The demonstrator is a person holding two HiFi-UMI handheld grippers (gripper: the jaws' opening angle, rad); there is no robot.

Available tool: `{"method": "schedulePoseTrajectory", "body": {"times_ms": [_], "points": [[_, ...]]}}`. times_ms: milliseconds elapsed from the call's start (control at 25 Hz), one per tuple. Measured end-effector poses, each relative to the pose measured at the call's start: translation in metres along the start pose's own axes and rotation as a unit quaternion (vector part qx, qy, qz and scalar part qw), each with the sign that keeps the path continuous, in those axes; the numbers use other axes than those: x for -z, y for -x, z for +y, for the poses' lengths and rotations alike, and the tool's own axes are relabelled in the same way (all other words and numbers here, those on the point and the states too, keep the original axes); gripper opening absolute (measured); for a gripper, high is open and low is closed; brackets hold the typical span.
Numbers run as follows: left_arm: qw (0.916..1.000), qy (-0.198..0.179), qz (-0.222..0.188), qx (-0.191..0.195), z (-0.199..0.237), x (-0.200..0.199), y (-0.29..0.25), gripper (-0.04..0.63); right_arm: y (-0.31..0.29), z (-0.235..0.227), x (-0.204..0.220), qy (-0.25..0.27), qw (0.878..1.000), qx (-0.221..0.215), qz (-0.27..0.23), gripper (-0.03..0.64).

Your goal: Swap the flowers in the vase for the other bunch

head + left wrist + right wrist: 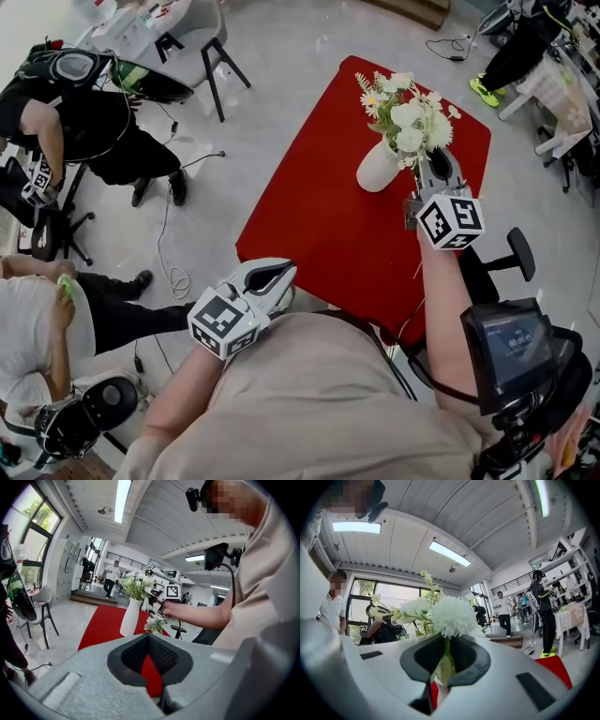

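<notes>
A white vase (377, 167) stands on the red table (319, 225) with a bunch of white flowers (409, 117) spreading over its mouth. My right gripper (433, 161) reaches level into that bunch from the near side. In the right gripper view its jaws (446, 660) are shut on a green stem, and a big white bloom (450, 616) sits just above them. In the left gripper view a small second bunch (153, 624) shows beside the vase (129, 618), under my right hand. My left gripper (272, 274) hangs by my body, shut and empty (149, 663).
People sit and crouch on the floor at the left (84, 112), with a chair (202, 37) and cables (173, 262) near them. A black office chair (514, 253) stands just right of the table. Shelves and a standing person are at the far right.
</notes>
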State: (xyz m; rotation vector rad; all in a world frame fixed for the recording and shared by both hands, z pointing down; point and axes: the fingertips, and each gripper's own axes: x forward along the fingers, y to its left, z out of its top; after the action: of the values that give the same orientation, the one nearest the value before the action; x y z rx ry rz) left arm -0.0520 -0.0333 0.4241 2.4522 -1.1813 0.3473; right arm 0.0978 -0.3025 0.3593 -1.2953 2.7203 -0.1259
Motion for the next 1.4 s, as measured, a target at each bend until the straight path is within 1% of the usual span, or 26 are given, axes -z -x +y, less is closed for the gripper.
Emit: {"method": "schedulePoseTrajectory", "body": {"times_ms": [320, 640, 880, 1000, 1160, 1400], "points": [[1.0000, 0.000, -0.001, 0.006, -0.004, -0.002, -0.004, 0.006, 0.002, 0.003, -0.025, -0.001, 1.000, -0.012, -0.028, 0.040], [0.9999, 0.001, -0.004, 0.012, -0.005, -0.002, -0.008, 0.006, 0.003, 0.004, -0.052, 0.004, 0.999, -0.018, -0.043, 0.040], [0.9997, 0.000, -0.003, 0.026, -0.001, -0.011, -0.002, 0.006, 0.004, 0.012, -0.087, 0.004, 0.998, -0.013, -0.057, 0.040], [0.9994, -0.002, -0.003, 0.034, 0.004, -0.020, 0.005, 0.006, 0.002, 0.021, -0.112, 0.002, 0.997, -0.016, -0.076, 0.040], [0.9989, -0.008, -0.002, 0.045, 0.003, -0.021, 0.006, 0.006, 0.016, 0.024, -0.139, 0.004, 0.995, -0.013, -0.103, 0.040], [0.9975, -0.023, -0.005, 0.066, -0.017, -0.014, 0.004, 0.006, 0.060, 0.016, -0.163, 0.013, 0.992, 0.006, -0.128, 0.040]]}}
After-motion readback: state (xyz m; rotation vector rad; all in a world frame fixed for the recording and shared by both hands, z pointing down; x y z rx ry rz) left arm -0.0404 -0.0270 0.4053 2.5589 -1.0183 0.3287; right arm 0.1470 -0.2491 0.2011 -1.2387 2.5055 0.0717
